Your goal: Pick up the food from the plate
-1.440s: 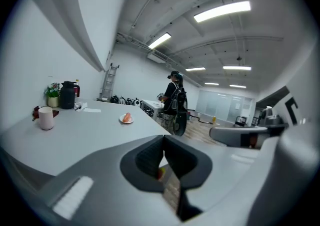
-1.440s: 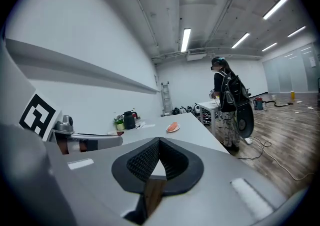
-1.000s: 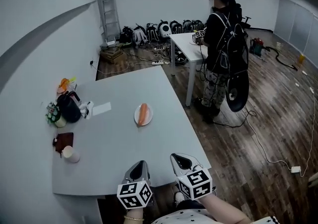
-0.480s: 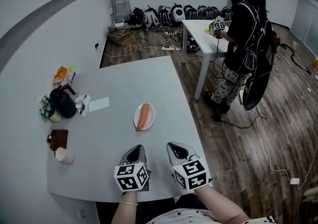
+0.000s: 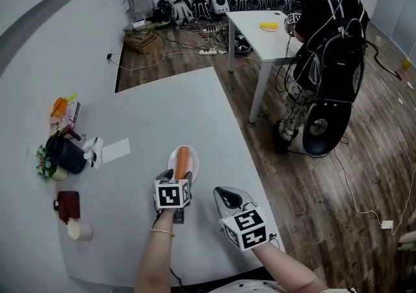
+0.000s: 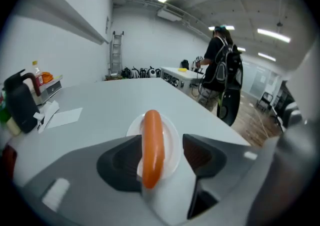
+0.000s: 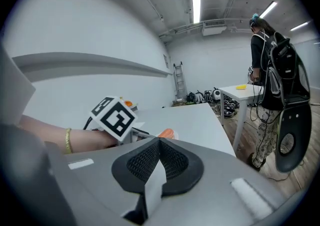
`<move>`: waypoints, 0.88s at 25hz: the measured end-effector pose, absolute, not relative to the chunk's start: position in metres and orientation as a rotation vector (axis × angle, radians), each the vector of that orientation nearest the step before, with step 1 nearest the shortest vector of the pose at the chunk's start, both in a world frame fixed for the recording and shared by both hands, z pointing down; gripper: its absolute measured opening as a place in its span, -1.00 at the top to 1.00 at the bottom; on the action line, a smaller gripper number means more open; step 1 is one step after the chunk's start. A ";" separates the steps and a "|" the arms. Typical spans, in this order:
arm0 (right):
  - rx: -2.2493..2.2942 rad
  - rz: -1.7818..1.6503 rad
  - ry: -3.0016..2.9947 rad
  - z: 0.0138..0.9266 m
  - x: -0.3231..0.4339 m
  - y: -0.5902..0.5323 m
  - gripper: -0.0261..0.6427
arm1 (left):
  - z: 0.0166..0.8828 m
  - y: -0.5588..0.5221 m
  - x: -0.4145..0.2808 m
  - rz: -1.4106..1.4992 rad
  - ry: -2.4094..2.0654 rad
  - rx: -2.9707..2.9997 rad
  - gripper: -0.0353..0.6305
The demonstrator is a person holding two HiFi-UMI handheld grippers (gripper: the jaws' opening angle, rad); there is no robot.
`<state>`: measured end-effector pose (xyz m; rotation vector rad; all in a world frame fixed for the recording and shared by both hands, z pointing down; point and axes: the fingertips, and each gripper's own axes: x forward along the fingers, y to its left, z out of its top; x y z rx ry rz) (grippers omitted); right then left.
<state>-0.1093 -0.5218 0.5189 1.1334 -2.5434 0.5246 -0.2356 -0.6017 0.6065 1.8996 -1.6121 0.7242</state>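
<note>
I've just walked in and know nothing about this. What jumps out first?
An orange sausage lies on a small white plate on the grey table. The left gripper is opening its jaws on either side of its near end, not pressing, while the right gripper rests shut alongside. Further back, a person with a backpack stands at a white table.

Left hand-held gripper (image 5: 175,175) moved forward to plate (image 5: 194,167); jaws, shut before, now opening around sausage (image 5: 182,158)
</note>
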 end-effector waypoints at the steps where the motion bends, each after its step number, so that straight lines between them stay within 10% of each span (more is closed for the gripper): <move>1: 1.130 0.537 -2.537 0.523 -0.111 -0.525 0.93 | 0.616 -0.611 -0.237 0.786 -1.591 1.890 0.12; 22: 1.100 0.617 -2.526 0.545 -0.120 -0.528 0.93 | 0.622 -0.640 -0.240 0.750 -1.548 1.882 0.29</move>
